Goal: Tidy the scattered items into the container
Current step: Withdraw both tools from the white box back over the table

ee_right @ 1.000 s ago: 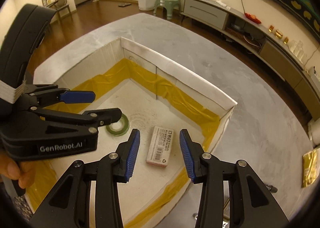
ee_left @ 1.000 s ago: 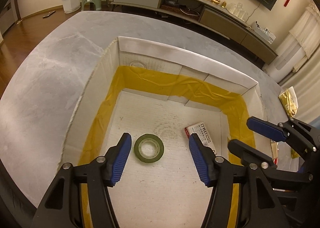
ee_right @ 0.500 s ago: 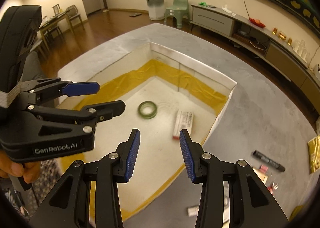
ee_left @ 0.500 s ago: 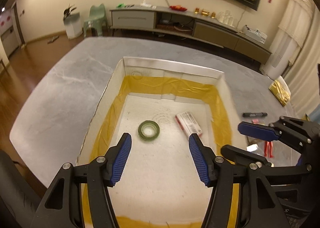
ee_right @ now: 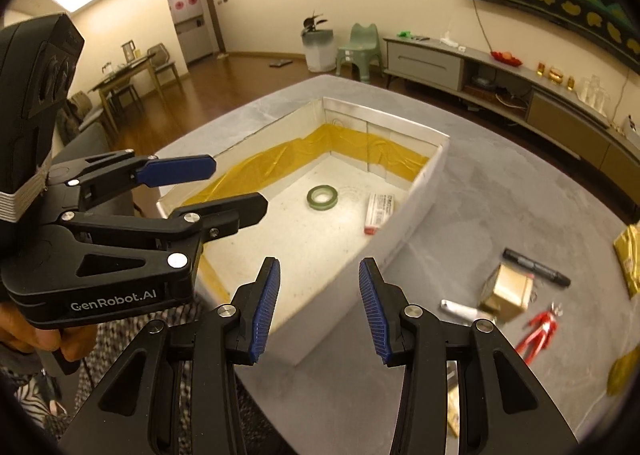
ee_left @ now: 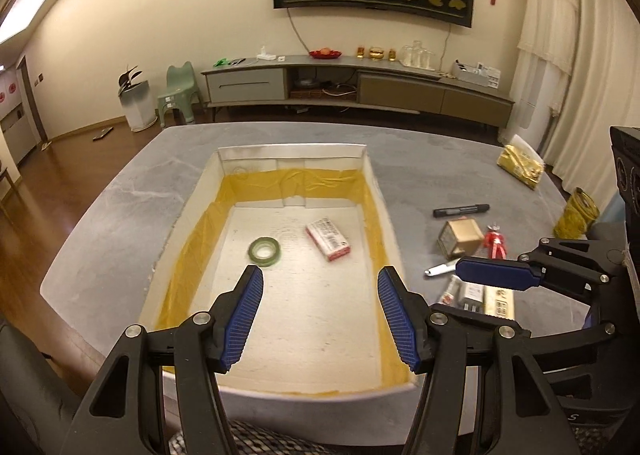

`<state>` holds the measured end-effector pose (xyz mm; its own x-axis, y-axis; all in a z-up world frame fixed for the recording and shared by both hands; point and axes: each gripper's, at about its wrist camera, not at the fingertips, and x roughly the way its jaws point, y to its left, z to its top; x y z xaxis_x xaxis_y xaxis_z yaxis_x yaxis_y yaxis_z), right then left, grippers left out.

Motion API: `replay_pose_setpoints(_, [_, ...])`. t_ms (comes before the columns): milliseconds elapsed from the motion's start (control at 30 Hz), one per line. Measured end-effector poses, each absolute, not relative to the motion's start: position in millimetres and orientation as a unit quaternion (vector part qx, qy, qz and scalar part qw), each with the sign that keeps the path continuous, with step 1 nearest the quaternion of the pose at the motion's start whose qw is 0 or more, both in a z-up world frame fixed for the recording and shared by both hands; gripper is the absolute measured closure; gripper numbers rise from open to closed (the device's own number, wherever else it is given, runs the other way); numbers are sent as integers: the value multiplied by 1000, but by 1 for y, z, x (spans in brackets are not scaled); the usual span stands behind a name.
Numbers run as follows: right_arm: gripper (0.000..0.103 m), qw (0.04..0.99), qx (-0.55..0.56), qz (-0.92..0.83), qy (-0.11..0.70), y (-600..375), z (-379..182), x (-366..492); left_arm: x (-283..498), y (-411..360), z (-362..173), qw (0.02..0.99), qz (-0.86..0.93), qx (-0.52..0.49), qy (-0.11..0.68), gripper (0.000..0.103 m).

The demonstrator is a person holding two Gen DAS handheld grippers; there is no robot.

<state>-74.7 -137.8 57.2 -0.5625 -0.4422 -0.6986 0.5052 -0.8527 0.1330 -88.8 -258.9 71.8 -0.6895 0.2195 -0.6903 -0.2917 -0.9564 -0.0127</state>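
"GenRobot.AI" on left gripper body; carton print too small.

Left gripper: jaws wide apart, nothing between blue pads, pointing forward and down. Right gripper: jaws likewise spread, empty, angled down, on right of left gripper, both level near front. Hand wraps left gripper handle at near left; fingers curled around grip. Right hand out of view.
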Motion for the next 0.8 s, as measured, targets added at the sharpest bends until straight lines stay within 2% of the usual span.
replay_pose_setpoints(300, [59,246,383,-890,-15,-80,40,-28,-43,-218,58,188,911,-364,50,42])
replay_pose_setpoints(533, [59,164,420,-890,-72,-12,1,-1,-25,-162,23,253,880,-395,76,42])
replay_pose_setpoints(800, [59,75,445,-890,-64,27,-30,-1,-38,-109,-16,293,850,-429,91,42])
